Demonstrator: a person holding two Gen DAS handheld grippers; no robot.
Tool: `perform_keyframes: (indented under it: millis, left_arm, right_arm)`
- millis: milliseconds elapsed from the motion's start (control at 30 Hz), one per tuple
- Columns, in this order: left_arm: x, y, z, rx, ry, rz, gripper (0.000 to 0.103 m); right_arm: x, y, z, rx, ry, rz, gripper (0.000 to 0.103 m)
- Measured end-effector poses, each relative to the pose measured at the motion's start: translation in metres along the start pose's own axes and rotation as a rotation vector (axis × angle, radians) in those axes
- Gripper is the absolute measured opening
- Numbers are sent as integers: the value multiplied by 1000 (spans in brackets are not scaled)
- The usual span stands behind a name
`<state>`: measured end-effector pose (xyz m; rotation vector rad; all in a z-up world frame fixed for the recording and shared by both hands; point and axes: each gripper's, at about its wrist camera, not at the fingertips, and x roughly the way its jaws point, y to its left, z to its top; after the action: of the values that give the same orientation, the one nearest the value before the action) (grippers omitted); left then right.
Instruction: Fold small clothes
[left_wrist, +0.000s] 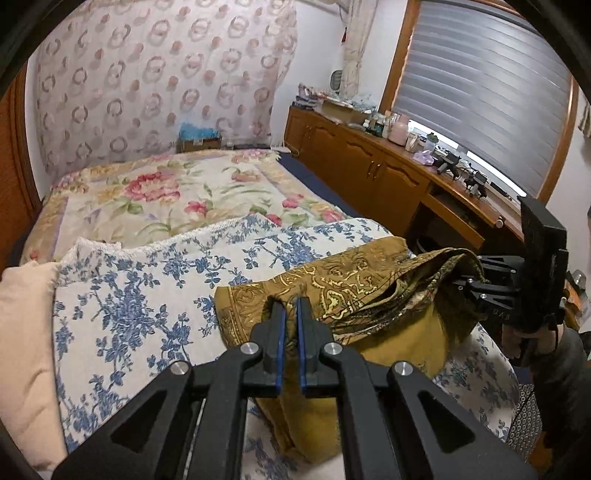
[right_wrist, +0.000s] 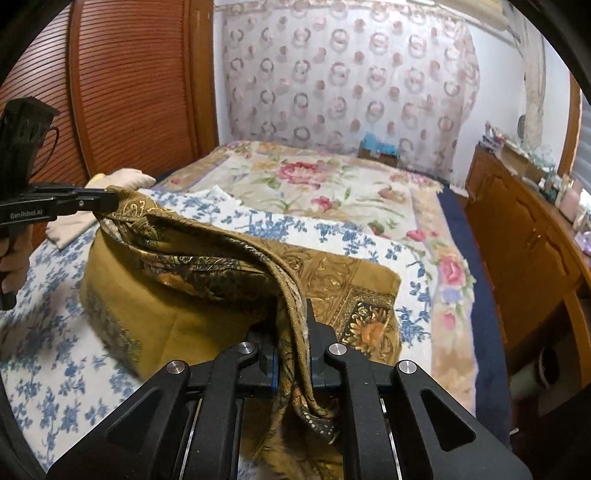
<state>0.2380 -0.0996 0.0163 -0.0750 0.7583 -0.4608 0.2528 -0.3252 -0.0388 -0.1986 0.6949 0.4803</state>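
Observation:
A mustard cloth with gold paisley print (left_wrist: 351, 280) lies partly on the bed, its near edge lifted and stretched between both grippers. My left gripper (left_wrist: 291, 306) is shut on one end of that edge, with a fold draped over its blue pads. In the right wrist view the same left gripper (right_wrist: 112, 201) pinches the cloth's corner at the far left. My right gripper (right_wrist: 295, 325) is shut on the other end, and a bunched strip of the cloth (right_wrist: 207, 295) hangs down between its fingers. From the left wrist view the right gripper (left_wrist: 461, 284) sits at the right, clamped on the fabric.
The cloth rests on a white bedcover with blue flowers (left_wrist: 147, 295), beyond it a pink floral blanket (left_wrist: 166, 192). A cream pillow (left_wrist: 26, 332) lies at the left. Wooden cabinets (left_wrist: 369, 162) with clutter on top run along the bed's right side. A hand (right_wrist: 13, 258) grips the left handle.

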Motion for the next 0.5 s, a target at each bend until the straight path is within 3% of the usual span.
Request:
perform_keyframes:
  millis: [233,333,500]
  left_arm:
    - [17,8,10,5,36,-2,9]
    - [18,10,10,20,30,29,27]
    - [19,19,5,26,38,24,31]
  right_arm:
    - [24,-15,12,8,27,25,6]
    - [33,-17,17,9,40,28,6]
    - [53,-19,19,2,90,14,6]
